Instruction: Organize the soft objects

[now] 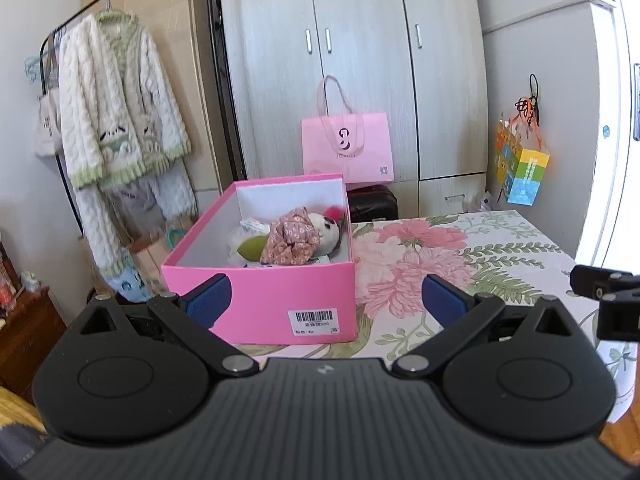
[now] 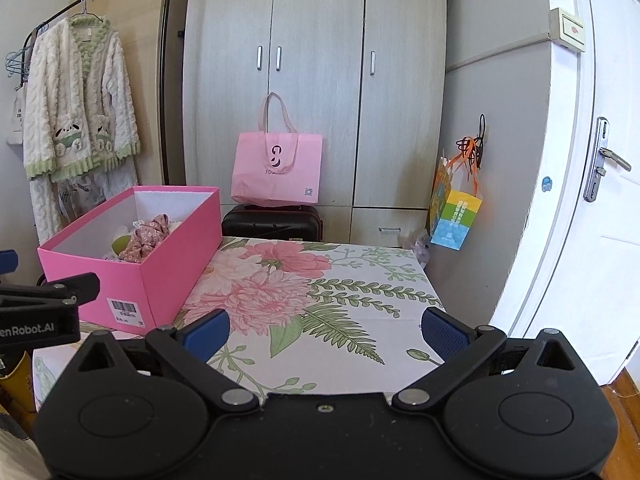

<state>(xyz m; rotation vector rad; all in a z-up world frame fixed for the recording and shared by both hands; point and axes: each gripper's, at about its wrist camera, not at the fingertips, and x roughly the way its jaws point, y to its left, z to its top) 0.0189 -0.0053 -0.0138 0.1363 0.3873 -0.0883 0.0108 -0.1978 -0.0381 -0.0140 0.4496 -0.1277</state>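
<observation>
A pink box [image 1: 264, 300] stands open on the floral tablecloth [image 1: 460, 256]. Inside it lie a soft doll in a pink flowered dress [image 1: 300, 236] and other soft items, partly hidden. The box [image 2: 160, 276] and the doll's dress [image 2: 146, 236] also show at the left of the right wrist view. My left gripper [image 1: 326, 298] is open and empty, in front of the box's near wall. My right gripper [image 2: 326, 330] is open and empty above the bare tablecloth [image 2: 320, 300], to the right of the box.
A pink paper bag [image 1: 346, 148] sits on a black suitcase [image 1: 374, 202] before the grey wardrobe [image 1: 360, 60]. A fluffy white-green robe [image 1: 116, 120] hangs on a rack at left. A colourful bag [image 2: 454, 212] hangs by the white door [image 2: 592, 200].
</observation>
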